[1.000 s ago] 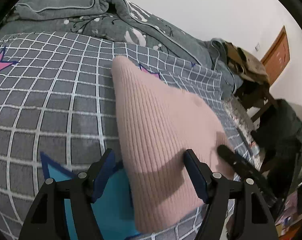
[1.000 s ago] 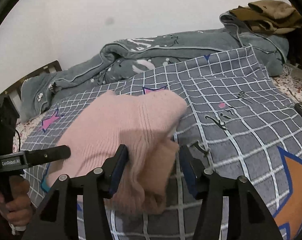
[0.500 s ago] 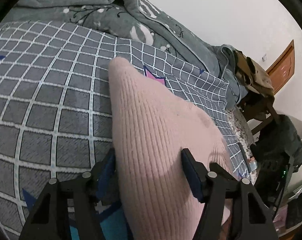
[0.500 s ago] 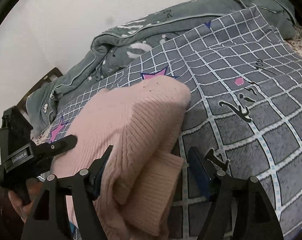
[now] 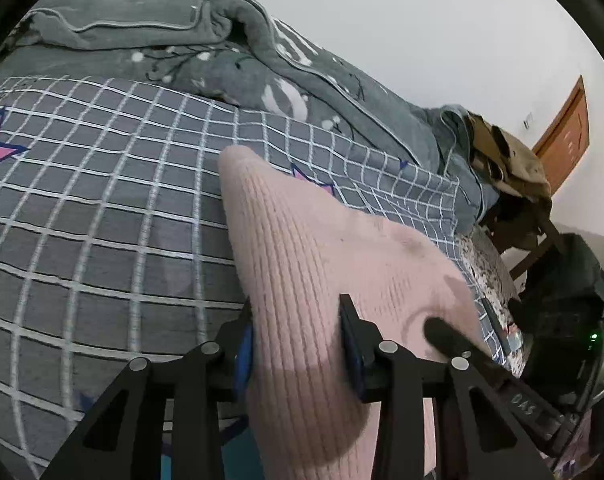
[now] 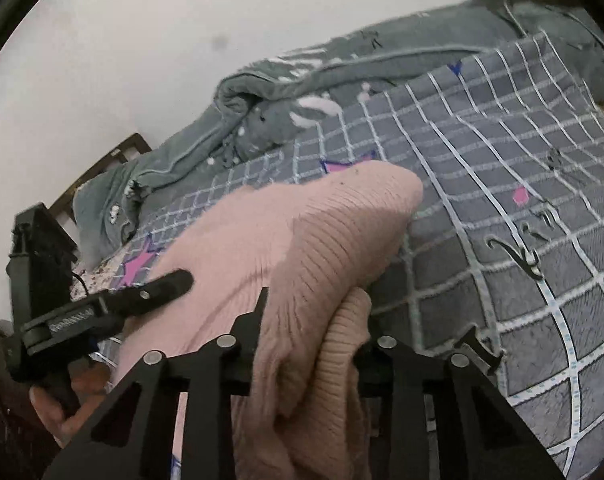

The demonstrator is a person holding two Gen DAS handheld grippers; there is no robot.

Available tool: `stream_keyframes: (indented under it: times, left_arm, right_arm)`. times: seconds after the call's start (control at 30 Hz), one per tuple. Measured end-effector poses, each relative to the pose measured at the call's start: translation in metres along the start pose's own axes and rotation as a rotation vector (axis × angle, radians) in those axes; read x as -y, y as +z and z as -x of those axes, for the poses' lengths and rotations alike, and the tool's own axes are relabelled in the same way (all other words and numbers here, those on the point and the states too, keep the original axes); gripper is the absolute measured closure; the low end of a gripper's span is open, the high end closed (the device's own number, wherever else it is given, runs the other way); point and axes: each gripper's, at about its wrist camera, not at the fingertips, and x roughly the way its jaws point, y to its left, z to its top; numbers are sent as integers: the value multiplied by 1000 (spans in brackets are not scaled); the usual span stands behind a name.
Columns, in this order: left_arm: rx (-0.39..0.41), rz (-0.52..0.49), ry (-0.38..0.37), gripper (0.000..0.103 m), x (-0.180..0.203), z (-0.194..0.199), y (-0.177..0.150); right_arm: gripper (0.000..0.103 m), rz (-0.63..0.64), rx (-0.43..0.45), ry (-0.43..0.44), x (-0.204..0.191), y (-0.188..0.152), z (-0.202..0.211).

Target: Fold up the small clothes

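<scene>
A pink ribbed knit garment (image 5: 314,256) lies folded on the grey checked bedspread (image 5: 101,208). My left gripper (image 5: 297,332) is shut on its near left edge. In the right wrist view the same garment (image 6: 302,240) bulges up, and my right gripper (image 6: 314,328) is shut on its near right part with the ribbed cuff (image 6: 342,352) between the fingers. The left gripper also shows in the right wrist view (image 6: 101,308), and the right gripper's finger shows in the left wrist view (image 5: 454,340).
A rumpled grey blanket (image 5: 229,56) lies along the wall behind the bedspread. A chair piled with brown clothes (image 5: 510,160) and a dark bag (image 5: 562,300) stand off the bed's right end. A wooden headboard (image 6: 101,172) is at the left.
Both grippers have closed from open onto the pink garment's near edge. The garment's near side now bunches between the fingers.
</scene>
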Motion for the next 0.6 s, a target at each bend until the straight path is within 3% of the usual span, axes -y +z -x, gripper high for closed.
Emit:
stream_keyframes:
  times: [0.2, 0.4, 0.47, 0.53, 0.6]
  left_arm:
    - [38, 12, 81, 67, -34, 33, 11]
    - [30, 33, 134, 67, -74, 53, 18]
    - [6, 27, 131, 63, -79, 49, 15]
    - [7, -15, 147, 55, -77, 47, 12]
    - [26, -74, 180, 51, -71, 49, 11]
  right_arm:
    - [82, 28, 1, 86, -45, 7, -22]
    - [81, 74, -38, 113, -83, -10, -53]
    - [77, 106, -49, 74, -88, -14, -60]
    - [65, 133, -60, 40, -87, -16, -61]
    - [61, 154, -60, 29, -84, -16, -59]
